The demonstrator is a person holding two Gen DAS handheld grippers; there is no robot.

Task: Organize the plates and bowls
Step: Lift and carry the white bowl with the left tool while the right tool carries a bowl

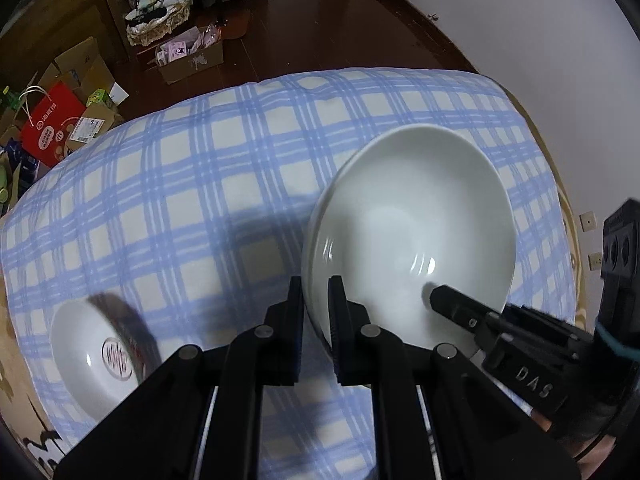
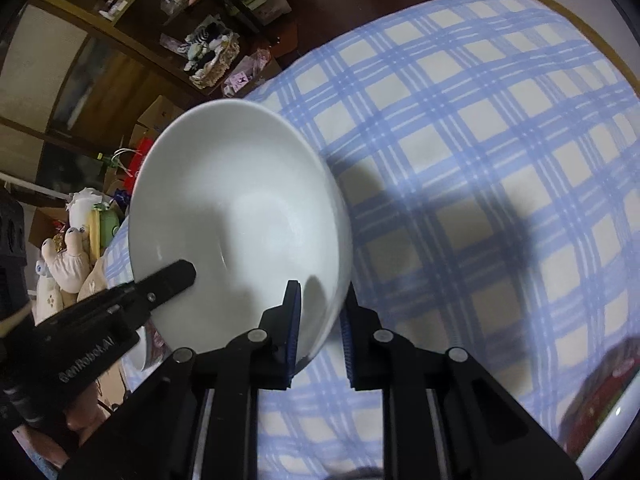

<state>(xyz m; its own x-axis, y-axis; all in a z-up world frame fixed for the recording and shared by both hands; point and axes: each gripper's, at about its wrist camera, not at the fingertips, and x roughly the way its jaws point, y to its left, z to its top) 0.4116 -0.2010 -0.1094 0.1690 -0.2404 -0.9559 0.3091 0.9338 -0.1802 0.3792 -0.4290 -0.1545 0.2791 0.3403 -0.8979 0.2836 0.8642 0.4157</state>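
Observation:
A plain white bowl (image 1: pixel 412 232) hangs tilted above the blue-and-white checked cloth (image 1: pixel 180 184), held from two sides. My left gripper (image 1: pixel 317 286) is shut on its near rim, one finger inside and one outside. In the right wrist view the same white bowl (image 2: pixel 240 216) fills the left half, and my right gripper (image 2: pixel 320 292) is shut on its wall. The inner finger (image 1: pixel 452 304) of the right gripper shows in the left wrist view. The left gripper's inner finger (image 2: pixel 172 280) shows in the right wrist view. A second white bowl (image 1: pixel 96 356) with a red mark inside lies on the cloth at the lower left.
A red-patterned dish (image 2: pixel 596 396) sits at the cloth's lower right edge. Beyond the table the dark floor holds cardboard boxes (image 1: pixel 192 60), a red bag (image 1: pixel 48 128) and a basket. Soft toys (image 2: pixel 64 264) lie at the left. A pale wall (image 1: pixel 540 20) stands behind the table.

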